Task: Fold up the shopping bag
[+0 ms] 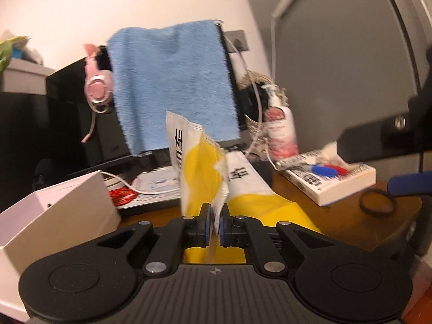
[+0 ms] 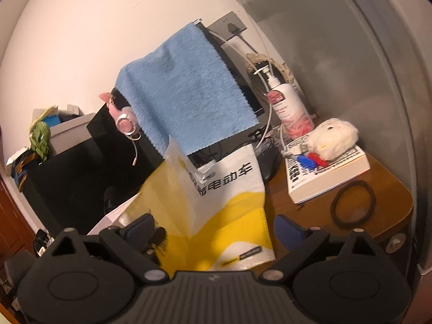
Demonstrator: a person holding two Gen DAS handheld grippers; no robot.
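Shopping bag, yellow and white, lies on my brown counter just left of the thick book. My left tongs pinch one edge of it and lift that part up. My right tongs stand wide apart, holding nothing.

blue towel, pump bottle, book, hair tie.

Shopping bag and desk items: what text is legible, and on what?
"电动车": bag, black print; the character before it is half hidden.
Bag's black label: too small to read.
Book cover: blurred.
Bottle label: blurred.
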